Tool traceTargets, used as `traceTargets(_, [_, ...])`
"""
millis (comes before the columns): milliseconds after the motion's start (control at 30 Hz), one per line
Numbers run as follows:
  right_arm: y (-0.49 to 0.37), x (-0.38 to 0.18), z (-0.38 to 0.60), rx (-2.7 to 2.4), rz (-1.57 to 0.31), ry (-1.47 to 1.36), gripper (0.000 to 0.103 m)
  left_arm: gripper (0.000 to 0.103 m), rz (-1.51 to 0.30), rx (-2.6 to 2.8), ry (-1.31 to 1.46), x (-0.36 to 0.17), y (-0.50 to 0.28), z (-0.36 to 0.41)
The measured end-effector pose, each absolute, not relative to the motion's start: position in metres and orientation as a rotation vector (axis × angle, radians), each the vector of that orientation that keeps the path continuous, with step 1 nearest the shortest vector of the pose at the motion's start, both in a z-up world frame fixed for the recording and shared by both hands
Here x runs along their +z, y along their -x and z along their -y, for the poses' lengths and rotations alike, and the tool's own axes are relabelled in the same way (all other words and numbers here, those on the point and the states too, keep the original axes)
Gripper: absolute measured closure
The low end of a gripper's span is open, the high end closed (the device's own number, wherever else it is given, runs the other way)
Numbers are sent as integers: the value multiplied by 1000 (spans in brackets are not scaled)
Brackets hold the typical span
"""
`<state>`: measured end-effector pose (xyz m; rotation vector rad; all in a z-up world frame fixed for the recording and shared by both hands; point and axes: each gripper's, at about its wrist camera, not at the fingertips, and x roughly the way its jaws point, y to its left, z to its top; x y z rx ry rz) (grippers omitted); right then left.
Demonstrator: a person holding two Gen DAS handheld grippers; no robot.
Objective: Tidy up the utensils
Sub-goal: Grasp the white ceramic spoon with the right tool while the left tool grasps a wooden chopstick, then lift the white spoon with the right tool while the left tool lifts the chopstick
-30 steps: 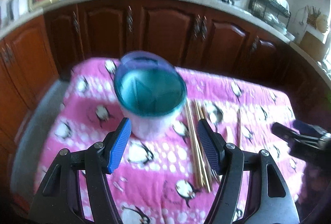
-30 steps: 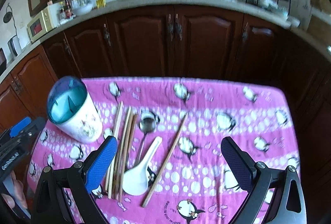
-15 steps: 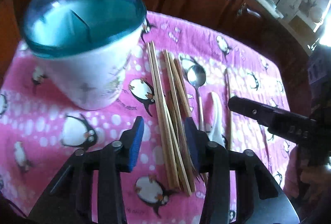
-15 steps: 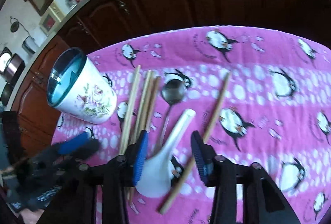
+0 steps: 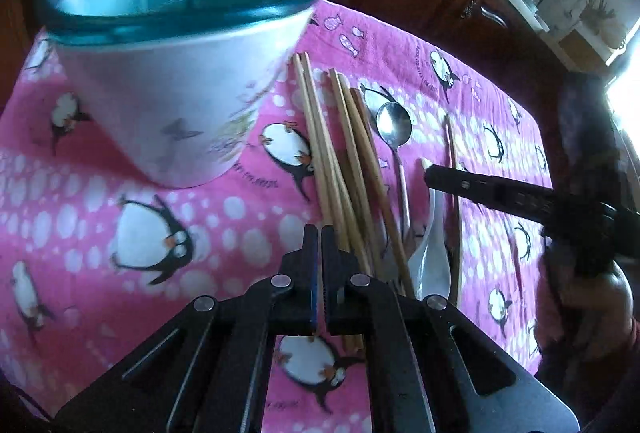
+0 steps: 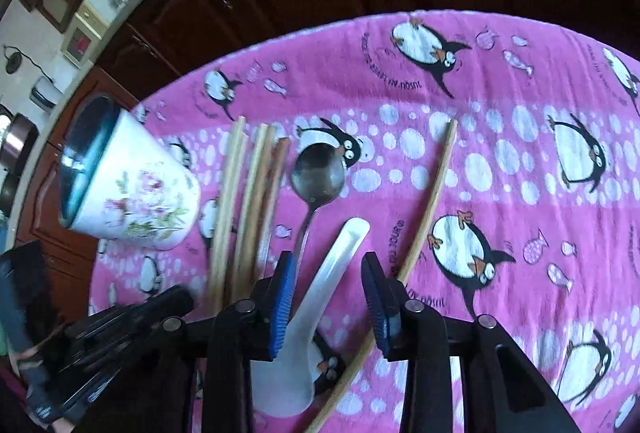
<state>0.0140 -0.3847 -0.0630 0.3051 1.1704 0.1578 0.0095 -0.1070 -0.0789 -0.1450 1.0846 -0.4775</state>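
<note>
Left tool (image 5: pixel 320 233) clenched, jaws nearly touching at near end of chopsticks (image 5: pixel 340 153), lower centre; grasp unclear. Right tool (image 6: pixel 328 273) released, straddling white spoon (image 6: pixel 316 297), bottom centre. Holder cup (image 6: pixel 128 189) mid-left on pink worktop cloth (image 6: pixel 500 153).

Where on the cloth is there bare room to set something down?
The tablecloth right of the lone chopstick is bare. It is crowded between the utensil holder and that chopstick: chopstick bundle, metal spoon, ceramic spoon.
</note>
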Motion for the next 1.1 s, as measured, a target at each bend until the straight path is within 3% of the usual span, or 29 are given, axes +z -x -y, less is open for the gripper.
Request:
traceTargets(100, [-19, -71, 386, 148, -1191, -323, 74, 98, -1066, -480, 162, -74, -11, 108])
traceTargets(167, [-20, -72, 385, 149, -1188, -331, 74, 71, -1083, -487, 196, -76, -19, 114])
traceTargets(200, [-20, -72, 384, 148, -1186, -322, 76, 68, -1082, -483, 198, -77, -21, 118])
traceTargets(333, [-16, -72, 377, 166, -1178, -294, 83, 70, -1114, -461, 160, -93, -35, 137])
traceTargets(367, [-14, -72, 377, 170, -1177, -296, 84, 83, -1123, -474, 156, -96, -36, 140])
traceTargets(467, [-5, -66, 377, 192, -1171, -309, 86, 93, -1121, -481, 161, -96, -33, 136])
traceTargets(900, [35, -57, 370, 255, -1255, -297, 91, 93, -1238, -498, 43, -86, 67, 56])
traceTargets(1033, [39, -65, 373, 162, -1297, -226, 86, 72, -1154, -495, 8, -71, 67, 52])
traceTargets(1100, [38, -65, 377, 160, -1291, -254, 83, 71, -1137, -475, 28, -70, 55, 52])
